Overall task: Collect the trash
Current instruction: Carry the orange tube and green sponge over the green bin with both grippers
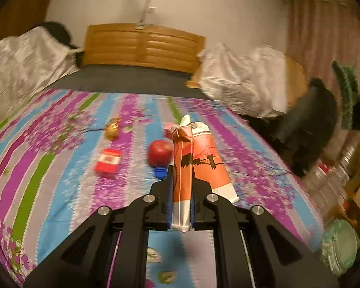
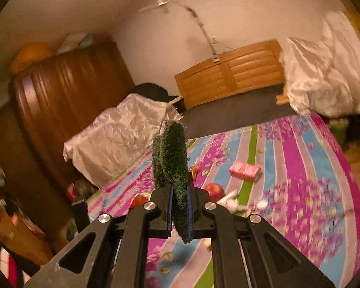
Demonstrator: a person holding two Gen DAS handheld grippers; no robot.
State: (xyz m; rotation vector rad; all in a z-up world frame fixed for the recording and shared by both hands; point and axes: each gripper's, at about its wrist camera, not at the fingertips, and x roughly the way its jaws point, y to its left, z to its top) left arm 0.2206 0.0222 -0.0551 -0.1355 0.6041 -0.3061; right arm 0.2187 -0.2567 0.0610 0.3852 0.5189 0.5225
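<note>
My left gripper is shut on an orange and white paper bag and holds it above the striped bed cover. My right gripper is shut on a dark green scouring pad, also held above the bed. On the cover lie a red carton, a red apple, a blue bottle cap, a gold wrapper and a small pink item. The right wrist view shows the carton, the apple, an orange wrapper and white crumpled scraps.
A wooden headboard stands at the far end of the bed. White covered bundles flank it. A dark wardrobe stands left of the bed. Clutter, a dark bag and jars fill the floor on the right.
</note>
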